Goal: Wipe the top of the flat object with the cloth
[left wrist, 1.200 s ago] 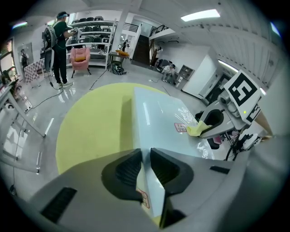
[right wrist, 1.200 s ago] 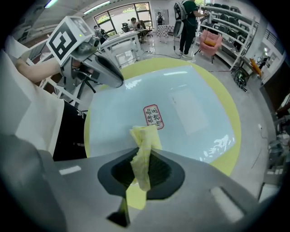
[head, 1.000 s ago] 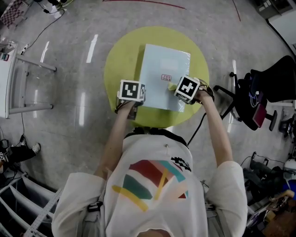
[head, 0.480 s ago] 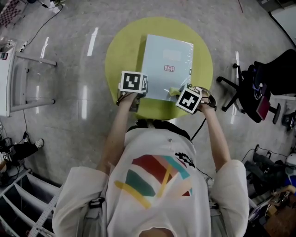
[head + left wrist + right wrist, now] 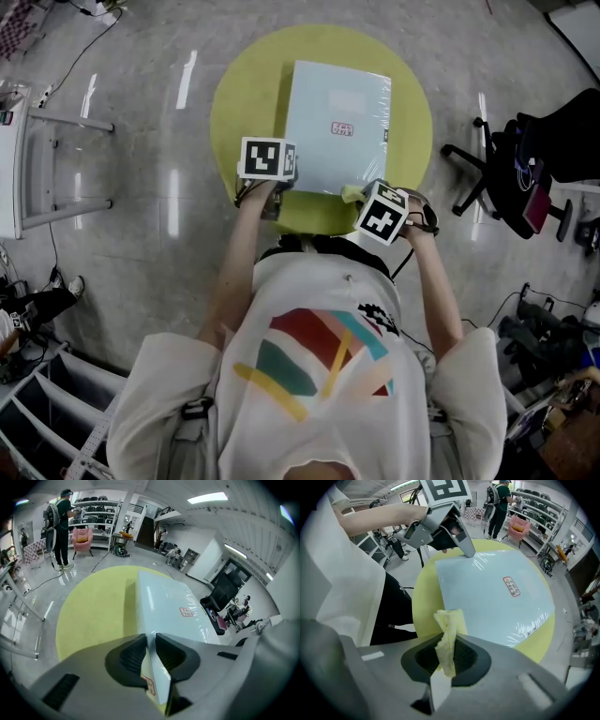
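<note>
Yellow round worktop (image 5: 242, 103) bears the flat blue object (image 5: 336, 127), one corner clamped in the left claw (image 5: 150, 637), while the right claw (image 5: 447, 643) pinches the cloth (image 5: 450, 620).

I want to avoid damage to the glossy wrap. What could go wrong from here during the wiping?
1. The left gripper clamps only one near corner of the flat object, so a sideways wipe might pivot it on the yellow table.
2. The cloth is a thin bunched strip in the right gripper; the hard jaw tips might scrape the film.
</note>
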{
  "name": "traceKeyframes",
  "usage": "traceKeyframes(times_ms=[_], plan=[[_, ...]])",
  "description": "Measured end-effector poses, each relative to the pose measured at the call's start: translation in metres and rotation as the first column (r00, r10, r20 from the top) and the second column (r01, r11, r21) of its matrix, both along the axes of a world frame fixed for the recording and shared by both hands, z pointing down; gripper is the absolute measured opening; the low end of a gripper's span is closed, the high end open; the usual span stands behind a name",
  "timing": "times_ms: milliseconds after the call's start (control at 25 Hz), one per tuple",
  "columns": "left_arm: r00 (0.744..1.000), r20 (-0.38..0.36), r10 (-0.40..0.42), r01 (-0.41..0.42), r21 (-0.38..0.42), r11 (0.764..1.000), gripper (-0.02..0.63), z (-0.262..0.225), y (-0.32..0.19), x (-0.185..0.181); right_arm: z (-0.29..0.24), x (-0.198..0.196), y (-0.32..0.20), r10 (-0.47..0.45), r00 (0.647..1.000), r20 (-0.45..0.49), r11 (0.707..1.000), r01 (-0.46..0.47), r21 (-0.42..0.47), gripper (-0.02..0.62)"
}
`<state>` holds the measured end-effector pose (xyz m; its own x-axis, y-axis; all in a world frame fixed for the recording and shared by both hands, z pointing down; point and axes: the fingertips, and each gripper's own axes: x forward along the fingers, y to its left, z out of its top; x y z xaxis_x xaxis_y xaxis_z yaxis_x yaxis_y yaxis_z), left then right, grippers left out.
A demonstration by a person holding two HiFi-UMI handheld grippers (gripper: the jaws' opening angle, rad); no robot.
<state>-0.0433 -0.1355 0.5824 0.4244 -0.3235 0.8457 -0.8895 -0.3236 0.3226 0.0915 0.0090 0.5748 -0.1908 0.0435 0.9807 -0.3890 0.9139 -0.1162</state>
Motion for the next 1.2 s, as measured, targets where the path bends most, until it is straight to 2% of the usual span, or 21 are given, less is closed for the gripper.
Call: traceKeyframes(times_ms=[440, 520, 600, 720, 840, 960, 1200], plan=[[1.0, -0.016, -0.007, 0.007, -0.007, 1.0, 0.074, 0.001, 0.002, 0.001, -0.006, 0.002, 0.006, 0.028, 0.999, 0.038, 0.999, -0.027, -0.021, 0.028], [1.0, -0.018, -0.006, 0.006, -0.005, 1.0, 0.074, 0.002, 0.002, 0.002, -0.019, 0.008, -0.011, 0.044, 0.998, 0.048, 0.999, -0.046, 0.026, 0.026], [1.0, -0.019, -0.006, 0.006, -0.003, 1.0, 0.074, 0.002, 0.001, 0.002, -0.037, 0.014, -0.043, 0.054, 0.997, 0.051, 0.99, -0.06, 0.129, 0.026], [1.0, -0.026, -0.013, 0.013, -0.005, 1.0, 0.074, 0.003, 0.001, 0.002, -0.067, 0.023, -0.105, 0.061, 0.998, 0.023, 0.941, -0.066, 0.333, 0.026], [0.999, -0.033, -0.019, 0.019, -0.001, 1.0, 0.074, 0.002, -0.001, 0.001, -0.094, 0.025, -0.16, 0.075, 0.997, 0.021, 0.892, -0.077, 0.445, 0.028], [0.999, -0.031, -0.019, 0.018, -0.005, 1.0, 0.074, 0.003, 0.0, 0.001, -0.109, 0.017, -0.201, 0.072, 0.996, 0.043, 0.873, -0.084, 0.481, 0.026], [0.998, -0.046, -0.033, 0.032, -0.032, 0.999, 0.074, 0.003, 0.002, 0.002, -0.095, 0.003, -0.258, 0.043, 0.999, 0.015, 0.88, -0.045, 0.474, 0.026]])
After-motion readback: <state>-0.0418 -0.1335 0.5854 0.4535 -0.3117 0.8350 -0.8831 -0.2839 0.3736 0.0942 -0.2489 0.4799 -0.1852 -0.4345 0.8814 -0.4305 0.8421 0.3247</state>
